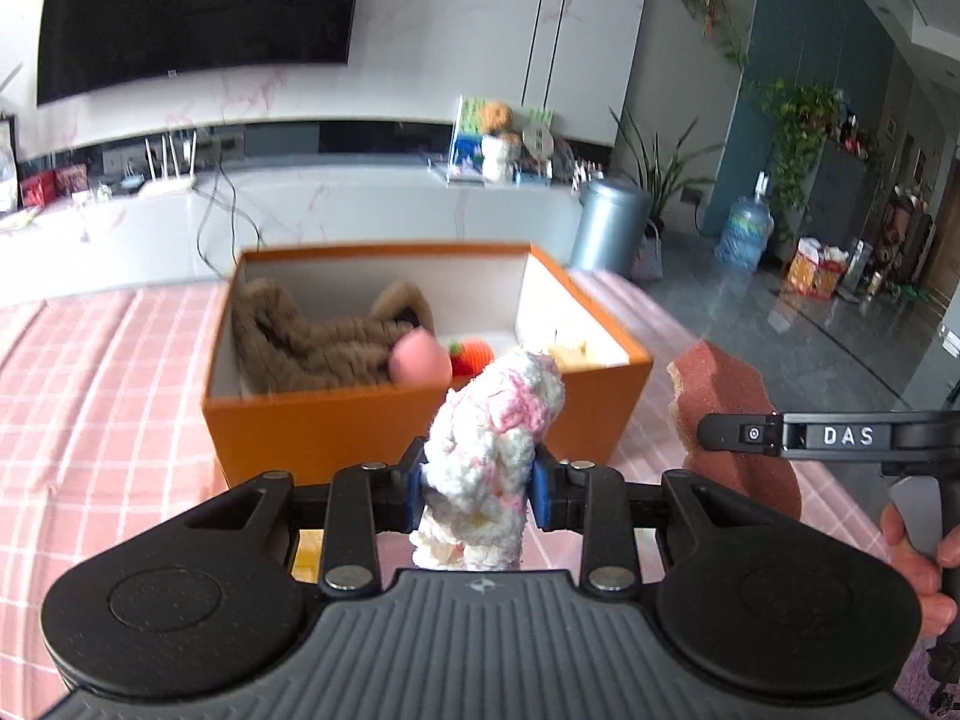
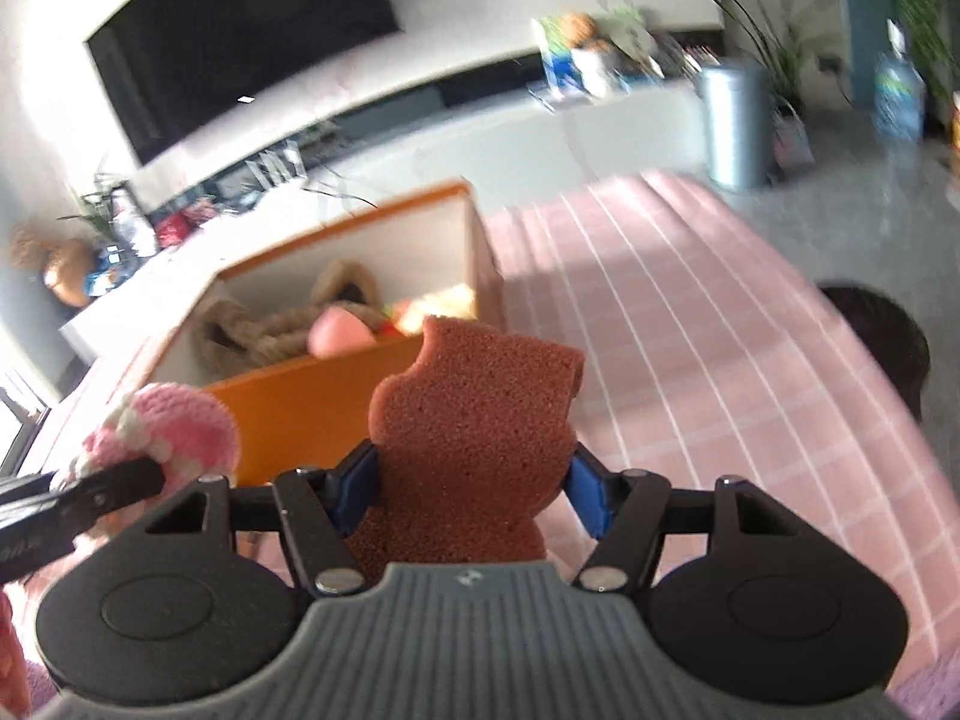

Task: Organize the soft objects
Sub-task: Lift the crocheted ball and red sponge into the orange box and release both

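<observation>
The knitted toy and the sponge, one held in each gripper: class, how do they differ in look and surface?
The knitted toy is white with pink patches; the sponge is reddish brown all over. The toy is fluffy, lumpy yarn, while the sponge is a flat, porous slab with notched edges. Both are soft things clamped between blue pads, toy in the left gripper, sponge in the right gripper, in front of the orange box.
</observation>
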Available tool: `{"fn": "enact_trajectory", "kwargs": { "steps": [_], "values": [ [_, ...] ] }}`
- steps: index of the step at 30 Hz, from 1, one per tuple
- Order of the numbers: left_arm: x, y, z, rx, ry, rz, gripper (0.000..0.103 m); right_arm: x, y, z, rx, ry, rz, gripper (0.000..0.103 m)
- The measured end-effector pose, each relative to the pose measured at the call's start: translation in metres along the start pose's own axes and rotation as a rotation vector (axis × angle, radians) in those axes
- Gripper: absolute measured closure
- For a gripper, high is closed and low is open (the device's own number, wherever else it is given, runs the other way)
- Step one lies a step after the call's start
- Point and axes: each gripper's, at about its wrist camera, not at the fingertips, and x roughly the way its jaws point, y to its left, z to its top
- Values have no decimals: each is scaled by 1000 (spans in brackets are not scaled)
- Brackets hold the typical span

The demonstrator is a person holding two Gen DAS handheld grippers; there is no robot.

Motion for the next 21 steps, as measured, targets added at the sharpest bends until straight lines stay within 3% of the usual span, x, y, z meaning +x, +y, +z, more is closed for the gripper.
{"fn": "enact_trajectory", "kwargs": {
  "steps": [7, 21],
  "values": [
    [-8, 4, 27, 3, -65, 20, 66, -8, 28, 29, -124, -24, 77, 38],
    [26, 35, 79, -31, -123, 41, 66, 32, 75, 93, -272, -62, 89, 38]
  ]
}}
